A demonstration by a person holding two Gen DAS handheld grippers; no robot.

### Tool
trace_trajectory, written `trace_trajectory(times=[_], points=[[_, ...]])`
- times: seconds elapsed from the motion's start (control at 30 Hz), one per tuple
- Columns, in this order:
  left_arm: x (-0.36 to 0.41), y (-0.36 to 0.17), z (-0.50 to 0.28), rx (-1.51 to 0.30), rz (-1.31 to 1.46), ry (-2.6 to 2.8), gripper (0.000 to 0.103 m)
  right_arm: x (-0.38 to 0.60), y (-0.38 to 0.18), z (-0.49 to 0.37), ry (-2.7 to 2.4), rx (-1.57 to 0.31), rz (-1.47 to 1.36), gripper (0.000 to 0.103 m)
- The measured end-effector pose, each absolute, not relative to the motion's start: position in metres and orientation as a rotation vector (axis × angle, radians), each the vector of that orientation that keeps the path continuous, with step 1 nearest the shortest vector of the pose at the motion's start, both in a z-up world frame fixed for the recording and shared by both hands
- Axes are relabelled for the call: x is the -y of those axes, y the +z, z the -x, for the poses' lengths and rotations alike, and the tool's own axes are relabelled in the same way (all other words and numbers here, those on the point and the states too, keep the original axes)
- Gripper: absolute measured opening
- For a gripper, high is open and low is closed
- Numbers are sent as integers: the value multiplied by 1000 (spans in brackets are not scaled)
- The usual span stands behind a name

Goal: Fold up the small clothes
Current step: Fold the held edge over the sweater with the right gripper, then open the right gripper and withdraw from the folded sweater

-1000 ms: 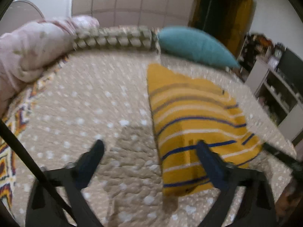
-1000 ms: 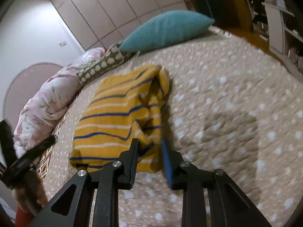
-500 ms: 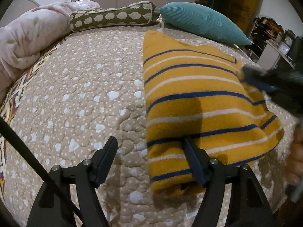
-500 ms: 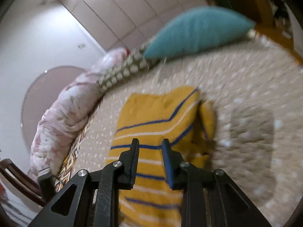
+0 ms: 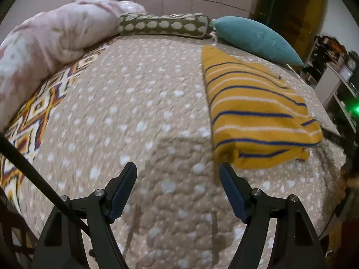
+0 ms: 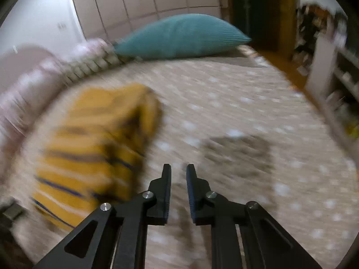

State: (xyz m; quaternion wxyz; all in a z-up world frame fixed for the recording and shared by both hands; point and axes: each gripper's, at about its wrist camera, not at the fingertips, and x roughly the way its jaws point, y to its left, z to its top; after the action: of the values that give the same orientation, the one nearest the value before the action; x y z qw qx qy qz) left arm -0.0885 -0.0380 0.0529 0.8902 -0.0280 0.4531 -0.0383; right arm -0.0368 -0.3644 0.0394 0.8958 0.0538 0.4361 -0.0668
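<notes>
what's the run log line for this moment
yellow striped garment: folded on bedspread | left tool: open, empty | right tool: narrow gap, empty

garment [image 5: 258,114] on bedspread [image 5: 134,116] | cushion [image 5: 253,38] behind | duvet [image 5: 51,40] left

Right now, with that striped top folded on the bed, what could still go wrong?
The yellow striped top lies near the bed's side edge; a nudge might slide it off. The left gripper, opening and empty, has one finger beside the folded corner and could snag it. The right gripper holds nothing.
</notes>
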Motion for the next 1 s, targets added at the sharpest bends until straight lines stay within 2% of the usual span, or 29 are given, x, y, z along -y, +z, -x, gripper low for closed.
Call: trace_trajectory(times=[0.07,0.1,0.13,0.23,0.3,0.57,0.67,0.73,0.77,0.8,0.9,1.0], points=[[32,48,95,-965,63,-54,75,373,25,41,-238,-922,-55,47],[31,46,98,-972,72,-56,75,381,18,41,-273,-925,-59,56],[29,46,101,-975,85,-61,75,390,13,40,-288,-929,-83,71],[27,52,114,-960,100,-73,75,406,13,37,-321,-939,-167,86],[27,58,121,-946,92,-82,75,405,9,30,-286,-940,-176,102],[19,84,147,-880,65,-92,75,400,6,23,-293,-951,-131,103],[18,100,164,-769,-15,-7,82,401,6,24,-292,-950,-135,103],[23,114,180,-650,-92,75,92,398,6,26,-292,-950,-133,103],[26,121,189,-592,-122,104,101,398,6,26,-292,-949,-134,103],[29,130,198,-536,-145,119,103,398,6,26,-292,-950,-134,103],[37,148,212,-452,-181,117,103,398,6,26,-292,-950,-134,103],[43,160,207,-487,-153,32,103,398,6,26,-292,-950,-134,103]])
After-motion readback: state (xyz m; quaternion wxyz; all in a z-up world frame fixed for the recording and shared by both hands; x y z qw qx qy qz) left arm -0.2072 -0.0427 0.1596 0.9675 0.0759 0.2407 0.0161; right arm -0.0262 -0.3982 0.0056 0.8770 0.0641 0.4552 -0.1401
